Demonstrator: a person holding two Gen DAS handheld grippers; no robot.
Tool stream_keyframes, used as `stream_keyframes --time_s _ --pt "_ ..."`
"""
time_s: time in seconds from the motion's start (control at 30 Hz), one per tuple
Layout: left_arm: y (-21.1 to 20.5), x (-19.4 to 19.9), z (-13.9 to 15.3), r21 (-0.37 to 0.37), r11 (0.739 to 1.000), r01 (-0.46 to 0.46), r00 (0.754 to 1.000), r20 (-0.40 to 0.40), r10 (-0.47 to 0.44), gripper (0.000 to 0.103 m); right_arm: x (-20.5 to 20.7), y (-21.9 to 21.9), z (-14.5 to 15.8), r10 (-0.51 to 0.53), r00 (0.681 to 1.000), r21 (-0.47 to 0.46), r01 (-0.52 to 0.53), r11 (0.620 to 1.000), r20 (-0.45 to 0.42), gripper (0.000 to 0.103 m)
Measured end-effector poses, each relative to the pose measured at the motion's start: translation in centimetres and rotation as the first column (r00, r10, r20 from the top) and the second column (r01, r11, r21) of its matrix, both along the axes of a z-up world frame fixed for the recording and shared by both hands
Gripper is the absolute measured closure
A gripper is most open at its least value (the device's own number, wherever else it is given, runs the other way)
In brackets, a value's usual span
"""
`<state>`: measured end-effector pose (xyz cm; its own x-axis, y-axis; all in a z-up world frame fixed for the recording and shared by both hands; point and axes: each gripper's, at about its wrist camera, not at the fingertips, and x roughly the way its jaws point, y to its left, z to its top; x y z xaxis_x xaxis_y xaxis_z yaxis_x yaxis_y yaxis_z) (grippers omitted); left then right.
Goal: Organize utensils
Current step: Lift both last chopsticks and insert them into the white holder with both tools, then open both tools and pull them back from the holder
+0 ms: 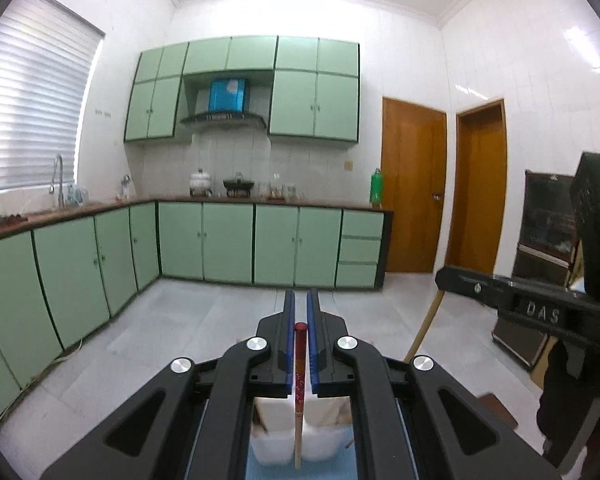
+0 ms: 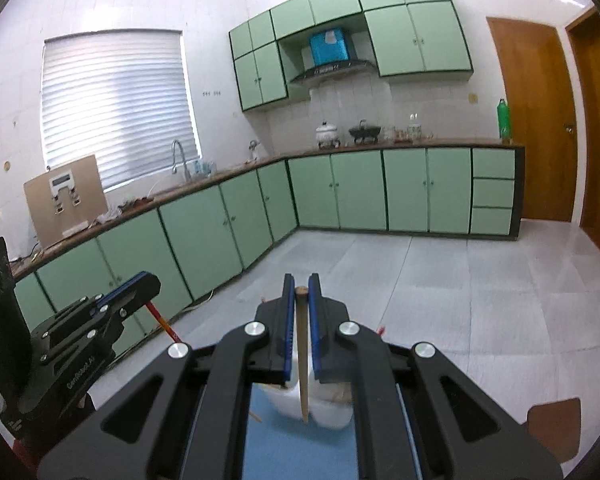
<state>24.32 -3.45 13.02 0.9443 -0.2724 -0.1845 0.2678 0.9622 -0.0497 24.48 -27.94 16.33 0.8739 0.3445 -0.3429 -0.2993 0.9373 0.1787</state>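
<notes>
My left gripper [image 1: 301, 300] is shut on a red-topped chopstick [image 1: 299, 368] that hangs down between the blue pads, its pale lower end over a white container [image 1: 278, 444]. My right gripper [image 2: 301, 285] is shut on a plain brown wooden chopstick [image 2: 302, 360], pointed end down, above a white container [image 2: 332, 412] on a blue mat [image 2: 300, 452]. The right gripper [image 1: 444, 276] also shows at the right of the left wrist view, with its chopstick [image 1: 424, 326] slanting down. The left gripper [image 2: 148, 282] appears at the lower left of the right wrist view, holding the red chopstick [image 2: 164, 322].
Both grippers are raised over a grey tiled floor [image 1: 180, 320]. Green cabinets [image 1: 228, 240] under a brown counter run along the back and left walls. Wooden doors [image 1: 412, 188] stand at the right. A dark cabinet [image 1: 548, 240] stands near the right gripper.
</notes>
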Motion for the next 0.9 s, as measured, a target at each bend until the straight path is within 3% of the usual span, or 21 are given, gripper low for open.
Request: stream_keyframes --time_s 0.17,0.37,0.77,0.83,0.9 --pt "-0.7 3.7 0.3 0.0 0.999 -0.033 0.999 0.041 0.033 0.097 3.5 0.1 0.0 -0.034 0.999 -0.018 0.035 0.999 0.024 0.097" --pt "-1.7 7.2 -2.2 0.019 0.999 -0.05 0.998 0.05 0.049 0.097 7.1 0.5 -2.6 -0.042 0.999 -0.027 0.042 0.999 -0.002 0.097" --pt "-1.7 10.2 -9.0 0.05 0.998 -0.028 0.994 -0.108 0.033 0.097 8.7 2.9 -8.7 -0.04 0.992 -0.085 0.03 0.996 -0.116 0.096" --pt "-1.5 10.3 -9.8 0.051 0.998 -0.024 0.99 -0.136 0.03 0.092 8.4 3.2 -9.4 -0.045 0.991 -0.089 0.034 0.995 -0.128 0.093" --pt "-1.3 9.9 -10.5 0.054 0.998 -0.03 0.987 -0.157 0.038 0.075 8.2 3.2 -9.9 -0.052 0.989 -0.093 0.039 0.995 -0.138 0.08"
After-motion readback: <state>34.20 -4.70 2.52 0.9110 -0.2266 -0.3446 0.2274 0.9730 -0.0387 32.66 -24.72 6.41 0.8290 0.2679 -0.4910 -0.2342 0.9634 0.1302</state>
